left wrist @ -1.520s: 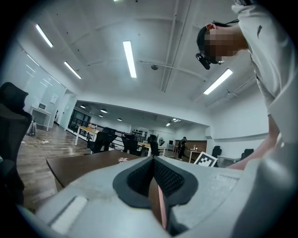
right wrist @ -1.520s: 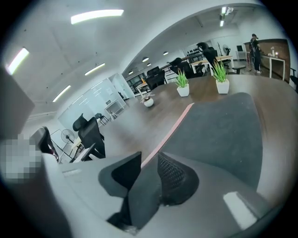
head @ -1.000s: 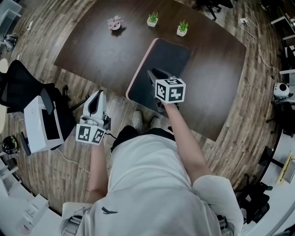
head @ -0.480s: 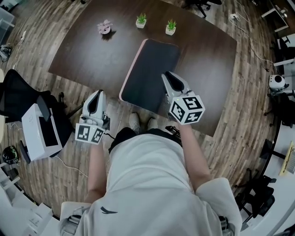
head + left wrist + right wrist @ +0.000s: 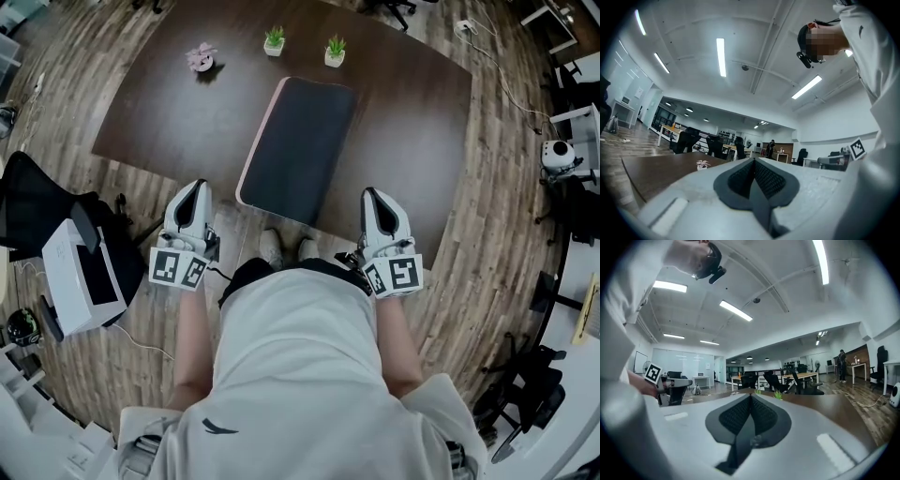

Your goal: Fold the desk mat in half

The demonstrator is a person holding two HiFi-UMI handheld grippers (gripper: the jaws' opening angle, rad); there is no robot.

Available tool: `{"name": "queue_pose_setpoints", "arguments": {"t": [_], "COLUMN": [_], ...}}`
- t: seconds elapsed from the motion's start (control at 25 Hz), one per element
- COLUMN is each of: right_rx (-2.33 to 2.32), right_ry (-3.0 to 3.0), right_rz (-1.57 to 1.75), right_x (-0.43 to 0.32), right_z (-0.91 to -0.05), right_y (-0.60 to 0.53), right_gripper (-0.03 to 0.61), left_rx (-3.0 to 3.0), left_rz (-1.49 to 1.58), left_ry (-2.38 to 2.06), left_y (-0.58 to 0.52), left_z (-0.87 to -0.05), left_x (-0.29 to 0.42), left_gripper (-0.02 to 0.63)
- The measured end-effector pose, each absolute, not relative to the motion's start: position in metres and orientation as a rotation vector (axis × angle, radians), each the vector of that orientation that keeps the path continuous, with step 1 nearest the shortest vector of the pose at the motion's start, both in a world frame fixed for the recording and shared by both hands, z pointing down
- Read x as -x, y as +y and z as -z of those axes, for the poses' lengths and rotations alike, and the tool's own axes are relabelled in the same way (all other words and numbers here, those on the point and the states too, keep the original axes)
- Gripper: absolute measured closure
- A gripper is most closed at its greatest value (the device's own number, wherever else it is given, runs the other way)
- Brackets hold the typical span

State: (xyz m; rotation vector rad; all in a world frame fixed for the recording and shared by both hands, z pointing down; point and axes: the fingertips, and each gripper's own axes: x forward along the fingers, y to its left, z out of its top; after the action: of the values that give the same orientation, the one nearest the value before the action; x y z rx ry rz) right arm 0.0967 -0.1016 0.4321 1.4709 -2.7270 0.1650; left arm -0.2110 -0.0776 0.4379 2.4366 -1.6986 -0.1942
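The dark desk mat (image 5: pixel 298 148) lies folded on the brown table (image 5: pixel 412 122) as a narrow doubled strip, with a pink edge (image 5: pixel 256 141) along its left side. Both grippers hang off the table's near edge, close to the person's body. My left gripper (image 5: pixel 192 191) is left of the mat's near end, and my right gripper (image 5: pixel 375 197) is to its right. Neither touches the mat. In the left gripper view the jaws (image 5: pixel 753 161) are shut on nothing. In the right gripper view the jaws (image 5: pixel 750 397) are also shut and empty.
Three small potted plants stand at the table's far side: a pink one (image 5: pixel 201 58) and two green ones (image 5: pixel 274 40) (image 5: pixel 334 50). A black chair (image 5: pixel 37 202) and a white box (image 5: pixel 80 272) sit on the wood floor at left. The person's shoes (image 5: pixel 272 248) are below the table edge.
My right gripper left the mat's near end, drew back and to the right beside the person's body, and now shows shut jaws. The left gripper stayed where it was.
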Motion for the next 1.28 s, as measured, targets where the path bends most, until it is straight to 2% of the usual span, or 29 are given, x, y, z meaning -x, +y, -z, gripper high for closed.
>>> {"name": "queue_pose_setpoints", "arguments": {"t": [0.24, 0.68, 0.96, 1.28], "right_rx": [-1.504, -1.579, -1.745, -1.717], "right_ry": [-2.699, -2.675, -2.756, -2.747], "right_rz": [-0.074, -0.097, 0.150, 0.128], "right_x": [-0.101, -0.116, -0.132, -0.137], "right_z": [-0.428, -0.423, -0.394, -0.400], "right_y": [-0.095, -0.103, -0.097, -0.105], "right_gripper": [0.575, 0.577, 0.575, 0.575], "left_rx": [-2.463, -2.491, -2.645, -2.684], "left_rz": [0.196, 0.212, 0.280, 0.270], "left_ry": [-1.665, -1.642, -1.670, -1.685], "left_y": [-0.082, -0.082, -0.069, -0.067], "left_z": [-0.436, -0.433, -0.405, -0.400], "left_x": [0.202, 0.192, 0.183, 0.178], "left_gripper": [0.611, 0.611, 0.609, 0.610]}}
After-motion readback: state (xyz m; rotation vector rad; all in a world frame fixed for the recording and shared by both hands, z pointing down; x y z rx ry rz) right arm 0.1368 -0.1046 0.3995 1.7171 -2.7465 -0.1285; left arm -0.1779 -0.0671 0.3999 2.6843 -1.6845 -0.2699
